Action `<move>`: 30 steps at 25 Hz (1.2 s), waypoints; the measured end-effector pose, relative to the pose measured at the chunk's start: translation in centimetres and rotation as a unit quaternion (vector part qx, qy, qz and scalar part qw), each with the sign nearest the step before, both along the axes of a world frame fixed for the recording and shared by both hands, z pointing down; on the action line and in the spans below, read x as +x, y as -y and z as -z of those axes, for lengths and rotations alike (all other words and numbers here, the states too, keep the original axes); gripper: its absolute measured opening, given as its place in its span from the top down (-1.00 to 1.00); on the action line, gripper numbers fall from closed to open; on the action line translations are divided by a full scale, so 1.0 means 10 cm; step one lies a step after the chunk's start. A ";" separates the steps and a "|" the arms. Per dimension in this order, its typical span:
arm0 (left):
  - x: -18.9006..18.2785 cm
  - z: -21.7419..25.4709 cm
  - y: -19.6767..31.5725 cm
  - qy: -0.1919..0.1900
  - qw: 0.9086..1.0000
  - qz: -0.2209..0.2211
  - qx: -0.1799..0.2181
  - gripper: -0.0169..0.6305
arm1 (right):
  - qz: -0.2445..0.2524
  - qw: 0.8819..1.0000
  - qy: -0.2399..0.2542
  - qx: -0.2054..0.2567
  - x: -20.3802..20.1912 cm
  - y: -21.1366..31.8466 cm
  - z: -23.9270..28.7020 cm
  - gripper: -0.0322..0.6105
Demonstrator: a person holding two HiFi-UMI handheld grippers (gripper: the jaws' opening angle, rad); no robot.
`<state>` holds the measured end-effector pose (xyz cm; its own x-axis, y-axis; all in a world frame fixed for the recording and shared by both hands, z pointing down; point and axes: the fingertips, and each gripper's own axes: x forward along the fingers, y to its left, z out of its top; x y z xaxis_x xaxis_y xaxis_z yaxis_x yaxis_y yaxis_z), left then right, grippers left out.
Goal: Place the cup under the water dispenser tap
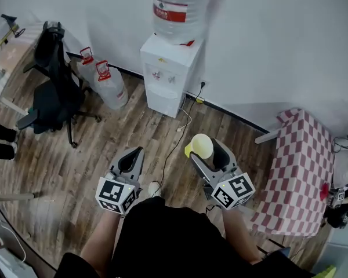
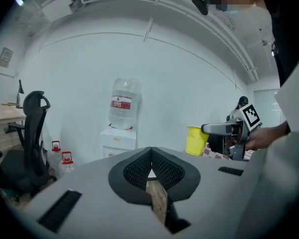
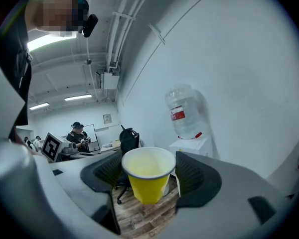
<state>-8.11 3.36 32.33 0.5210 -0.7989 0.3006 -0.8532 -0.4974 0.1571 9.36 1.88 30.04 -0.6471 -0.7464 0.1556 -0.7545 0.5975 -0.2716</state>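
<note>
**Cup in the right gripper, well short of the dispenser**

Head view: my right gripper (image 1: pixel 207 153) holds the yellow cup (image 1: pixel 201 146) upright above the wooden floor (image 1: pixel 75 167). It is well apart from the white water dispenser (image 1: pixel 169 74) at the wall. My left gripper (image 1: pixel 131 160) hangs beside the right one.

Left gripper view: its jaws are closed together with nothing between them. The dispenser stands ahead and the cup is off to the right.

Right gripper view: the jaws are clamped on the cup's sides, mouth up. The dispenser and its bottle (image 3: pixel 183 111) sit beyond, to the right.
</note>
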 end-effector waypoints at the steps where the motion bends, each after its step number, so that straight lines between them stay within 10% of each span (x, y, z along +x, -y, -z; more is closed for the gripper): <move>1: -0.06 -0.02 0.07 0.003 1.000 -0.003 0.000 0.90 | -0.002 1.000 0.000 0.001 -0.06 0.06 0.00 -0.16; 16: -0.44 -0.36 0.66 0.018 0.999 -0.008 -0.028 0.90 | -0.014 1.000 -0.006 -0.019 -0.41 0.70 -0.15 -0.16; 30: -0.23 -0.24 1.50 0.018 0.997 0.069 -0.013 0.90 | 0.075 0.997 0.002 -0.007 -0.40 1.78 -0.36 -0.16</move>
